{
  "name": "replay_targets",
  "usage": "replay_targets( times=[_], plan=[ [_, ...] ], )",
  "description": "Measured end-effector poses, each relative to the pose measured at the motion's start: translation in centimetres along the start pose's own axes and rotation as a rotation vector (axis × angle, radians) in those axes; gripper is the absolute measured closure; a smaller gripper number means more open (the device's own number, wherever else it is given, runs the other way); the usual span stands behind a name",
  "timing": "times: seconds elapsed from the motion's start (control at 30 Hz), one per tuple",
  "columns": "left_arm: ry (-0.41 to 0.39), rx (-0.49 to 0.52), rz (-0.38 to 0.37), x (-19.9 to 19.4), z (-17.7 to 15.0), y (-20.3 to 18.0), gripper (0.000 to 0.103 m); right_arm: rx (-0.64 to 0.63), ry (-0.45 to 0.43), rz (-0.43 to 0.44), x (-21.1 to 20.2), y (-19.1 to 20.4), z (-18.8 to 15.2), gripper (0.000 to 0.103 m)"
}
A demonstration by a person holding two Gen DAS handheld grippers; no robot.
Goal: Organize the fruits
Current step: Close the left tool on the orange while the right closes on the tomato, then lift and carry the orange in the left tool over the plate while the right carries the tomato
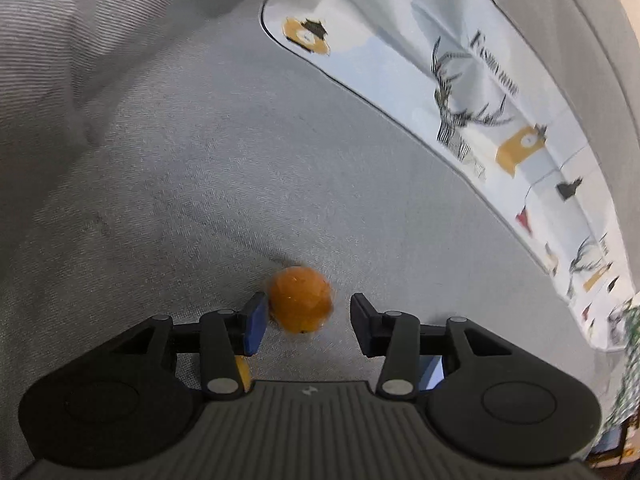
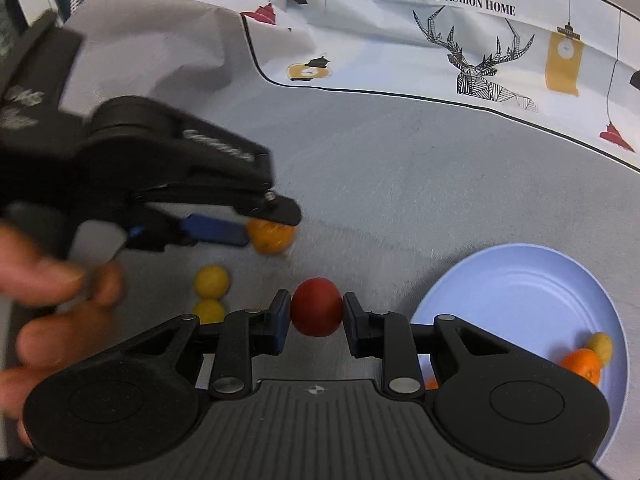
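Between the pads of the right gripper [image 2: 316, 316], just above the grey cloth-covered surface [image 2: 400, 184], a small, smooth, round red fruit [image 2: 317, 307] is clamped across its widest part, judged light, firm and roll-prone, while the left gripper [image 1: 308, 318] stands unclenched around a small orange fruit [image 1: 301, 300].

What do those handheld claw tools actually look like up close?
Each claw, left and right, is matte black plastic with a ribbed grey base plate, two round discs at its sides, silver pivot pins on hinged link arms, and blue pads inside the fingers. The left claw's side bears blurred white lettering. A bare hand holds it; no sleeve shows.
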State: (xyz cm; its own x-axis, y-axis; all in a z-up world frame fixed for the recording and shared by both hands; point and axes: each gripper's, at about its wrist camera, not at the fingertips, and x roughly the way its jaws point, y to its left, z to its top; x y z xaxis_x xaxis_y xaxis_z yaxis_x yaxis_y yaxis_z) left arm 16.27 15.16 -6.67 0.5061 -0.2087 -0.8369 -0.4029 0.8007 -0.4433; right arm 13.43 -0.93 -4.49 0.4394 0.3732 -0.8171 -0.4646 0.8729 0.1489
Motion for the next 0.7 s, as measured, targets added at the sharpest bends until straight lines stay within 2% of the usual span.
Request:
replay_targets(
  times=[0.03, 0.3, 0.47, 0.53, 0.7],
  plan=[
    [0.004, 0.017, 0.023, 0.1, -0.1, -0.2, 0.064, 0.000, 0.001, -0.001, -0.2, 0.0, -0.1, 0.074],
    [-0.044, 0.141, 0.067, -1.8, -0.8, -1.0, 0.065, -0.016, 0.023, 0.008, -1.4, 0.9, -1.5, 0.074],
    [0.019, 0.257, 0.129, -1.1, -1.7, -1.4, 0.064, -0.064, 0.125, -0.015, 0.8, 1.7, -2.3, 0.073],
    [0.006, 0.265, 0.130, -1.0, -1.6, -1.6, 0.064, -0.069, 0.153, -0.022, 1.6, 1.7, -2.5, 0.073],
    [-0.004, 0.249, 0.132, -0.6, -1.4, -1.7, 0.064, -0.067, 0.159, -0.023, 2.4, 1.7, -2.3, 0.073]
  ],
)
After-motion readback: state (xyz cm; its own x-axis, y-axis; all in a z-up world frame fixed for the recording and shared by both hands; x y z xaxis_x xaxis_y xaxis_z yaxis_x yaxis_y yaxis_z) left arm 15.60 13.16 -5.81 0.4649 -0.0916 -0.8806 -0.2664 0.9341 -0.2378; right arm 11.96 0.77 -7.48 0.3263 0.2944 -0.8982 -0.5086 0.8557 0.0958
